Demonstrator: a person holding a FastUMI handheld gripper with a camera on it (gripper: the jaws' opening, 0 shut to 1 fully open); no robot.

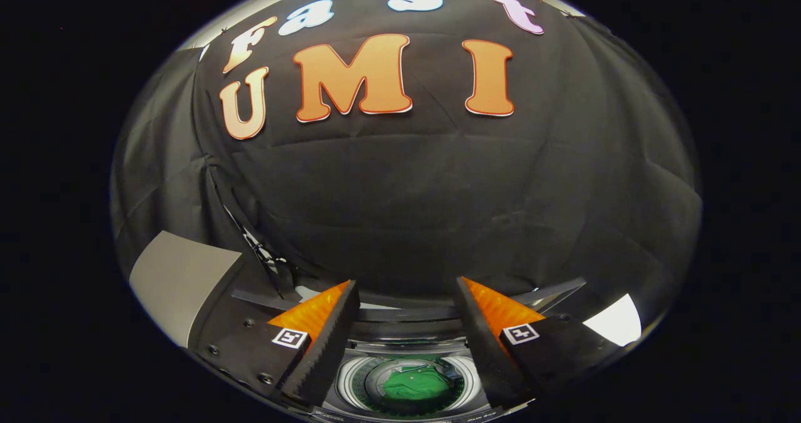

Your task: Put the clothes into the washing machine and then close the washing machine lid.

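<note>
- Fingers (341,329) of your gripper (405,323) spread wide, pinching nothing.
- Green clothes (416,387) sit in the washing machine drum (357,382) below them, so the lid's next.

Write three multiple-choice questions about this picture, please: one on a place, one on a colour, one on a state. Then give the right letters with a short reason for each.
1. Where does the cloth lie?
A. Inside the drum of the washing machine
B. Hanging from one finger
C. On the grey panel

2. What colour is the cloth?
A. Red
B. Green
C. White

3. How does the gripper stand?
A. Shut on the cloth
B. Shut on the lid
C. Open and holding nothing

Answers: 1 A, the cloth sits in the round drum, seen below between the fingers. 2 B, it is plainly green. 3 C, the two fingers are wide apart with nothing between their pads.
</note>
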